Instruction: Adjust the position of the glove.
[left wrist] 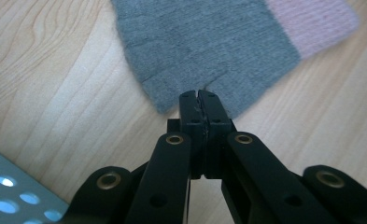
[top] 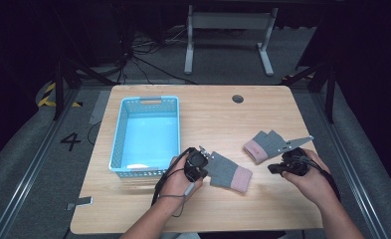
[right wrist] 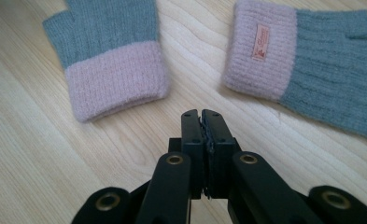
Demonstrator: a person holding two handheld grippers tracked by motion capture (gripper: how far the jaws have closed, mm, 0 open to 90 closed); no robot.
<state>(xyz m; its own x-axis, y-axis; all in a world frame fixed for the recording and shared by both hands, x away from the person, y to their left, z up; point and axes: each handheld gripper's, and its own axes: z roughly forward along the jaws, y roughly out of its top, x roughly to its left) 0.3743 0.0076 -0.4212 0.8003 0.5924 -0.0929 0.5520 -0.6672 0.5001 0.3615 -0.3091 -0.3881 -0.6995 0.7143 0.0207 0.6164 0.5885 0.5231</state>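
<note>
Closest to the person, the left gripper (top: 201, 162) sits low over the table (top: 262, 209), its jaws pressed together right at the finger end of the near glove (top: 229, 173). In the left gripper view the tips meet at the grey edge of that near glove (left wrist: 204, 42), at a small notch in the knit; whether a pinch of fabric is caught between them or they only touch the edge, I cannot tell. It looks like a grab at the fingertips, the part that lifts most easily off a flat surface.

The right gripper (top: 274, 169) waits beside it, also closed on nothing, with bare wood under its tips in the right gripper view (right wrist: 203, 116). It points into the gap between the two pink cuffs, so I judge it is parked there and ready for the far glove (top: 263, 145), which lies just beyond it with its labelled cuff (right wrist: 261, 51) toward the near one.

Both gloves lie flat and apart, cuffs roughly facing each other, the grey fingers pointing outward.

Farther left stands the blue basket (top: 148, 102), open, close to the left hand. Its place suggests that the gloves go in there, and the near glove has only a short way to travel.
</note>
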